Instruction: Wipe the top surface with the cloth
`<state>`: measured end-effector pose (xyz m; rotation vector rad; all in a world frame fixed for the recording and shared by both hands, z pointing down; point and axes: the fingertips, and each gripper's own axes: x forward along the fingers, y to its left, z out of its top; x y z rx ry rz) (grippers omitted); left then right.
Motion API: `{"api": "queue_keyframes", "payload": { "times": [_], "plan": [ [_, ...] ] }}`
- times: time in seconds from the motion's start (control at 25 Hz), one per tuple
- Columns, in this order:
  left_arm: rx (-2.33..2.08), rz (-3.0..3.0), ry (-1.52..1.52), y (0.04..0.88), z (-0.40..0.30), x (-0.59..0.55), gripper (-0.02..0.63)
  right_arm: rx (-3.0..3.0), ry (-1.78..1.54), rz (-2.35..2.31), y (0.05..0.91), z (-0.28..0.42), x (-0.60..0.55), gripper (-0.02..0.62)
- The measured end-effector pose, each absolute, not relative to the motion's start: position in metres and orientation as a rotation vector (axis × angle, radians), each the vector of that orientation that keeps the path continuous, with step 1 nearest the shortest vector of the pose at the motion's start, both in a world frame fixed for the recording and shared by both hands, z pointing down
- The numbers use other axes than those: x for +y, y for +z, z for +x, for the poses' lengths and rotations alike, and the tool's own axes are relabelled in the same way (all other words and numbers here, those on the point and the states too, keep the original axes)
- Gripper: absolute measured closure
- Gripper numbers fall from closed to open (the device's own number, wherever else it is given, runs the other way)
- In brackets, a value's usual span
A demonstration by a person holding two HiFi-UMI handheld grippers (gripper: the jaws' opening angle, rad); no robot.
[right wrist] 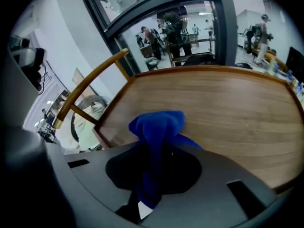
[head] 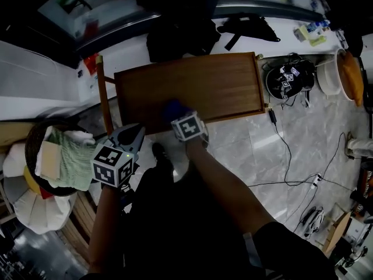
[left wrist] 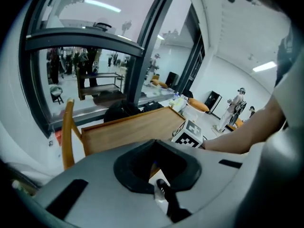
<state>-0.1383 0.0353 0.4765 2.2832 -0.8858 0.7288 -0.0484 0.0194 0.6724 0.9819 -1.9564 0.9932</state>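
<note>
Cloth (right wrist: 159, 127), bright blue and bunched, is pinched between the fingers of the right gripper (right wrist: 152, 175), which are closed tight on it. A fold rises above the fingers and a loose tail hangs down through the gripper's dark opening. In the head view the cloth (head: 173, 108) sits at the near edge of the wooden desk (head: 204, 80), touching the top just inside the raised rim, with the right gripper (head: 175, 115) behind it. The rest of the brown desk top (right wrist: 228, 108) stretches away bare past the cloth. The left gripper (head: 137, 133) is held off the desk, near its front left corner and over the floor (head: 291, 156), well apart from the cloth. In its own view the fingers of the left gripper (left wrist: 164, 194) are drawn together with nothing between them, and the desk (left wrist: 128, 127) lies ahead of it. A chair (head: 104, 98) with a curved wooden back stands against the desk's left end. A dark round basket (head: 32, 139) holding a pale green towel (head: 76, 159) sits beside the left gripper. A black bag (head: 175, 37) lies just past the desk's far edge, and thin cables (head: 285, 150) trail over the grey floor to the right.
</note>
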Motion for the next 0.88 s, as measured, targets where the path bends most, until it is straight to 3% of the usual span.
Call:
{"api": "queue_keyframes", "payload": {
  "times": [0.52,0.88],
  "plan": [
    [-0.743,2.334,0.711,0.489,0.055,0.028,0.595,-1.790,0.926,1.281,0.661,0.230,0.004,0.528],
    [-0.764,2.331,0.716,0.488,0.093,0.039,0.595,-1.698,0.948,1.468,0.650,0.311,0.002,0.528]
  ]
}}
